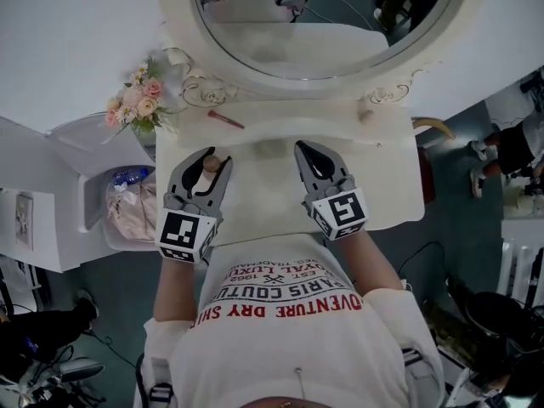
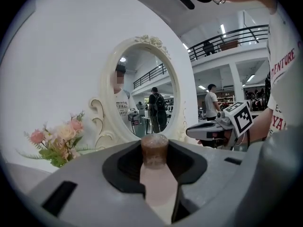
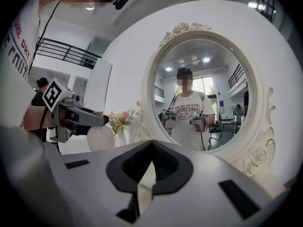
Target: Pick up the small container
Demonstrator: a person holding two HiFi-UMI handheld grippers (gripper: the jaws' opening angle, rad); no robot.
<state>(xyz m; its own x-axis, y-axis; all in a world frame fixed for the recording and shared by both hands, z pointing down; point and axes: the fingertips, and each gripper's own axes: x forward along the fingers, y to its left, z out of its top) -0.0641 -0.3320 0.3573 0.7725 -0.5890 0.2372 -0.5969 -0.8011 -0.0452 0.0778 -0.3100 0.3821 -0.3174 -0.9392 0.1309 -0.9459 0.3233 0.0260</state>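
A small container (image 2: 155, 151), pale pink with a brown cap, sits clamped between the jaws of the left gripper (image 1: 206, 161). The jaws press on its sides just below the cap, so the cap stands proud above them. That seems a sensible hold, since the narrow part fits the pads while the rounder body hangs beneath. Seen from the right gripper's side, the pink body shows at the left gripper's tip. It looks lifted clear of the surface, though I cannot be sure that no part rests on it.

The container is in front of the big oval mirror (image 1: 323, 24), below its left half and towards the person. The right gripper (image 1: 308, 153) is level with it below the mirror's middle and well apart from it. Its jaws are closed together with nothing between them, probably because this one-handed pickup gives it no work.

Both grippers hover over the cream vanity table (image 1: 272, 206), which runs under the mirror. A thin red stick (image 1: 225, 119) lies on the table close under the mirror's lower left rim. A bunch of pink and cream flowers (image 1: 136, 104) stands further out beyond the mirror's left edge.

The person appears in the mirror, holding both grippers at chest height.
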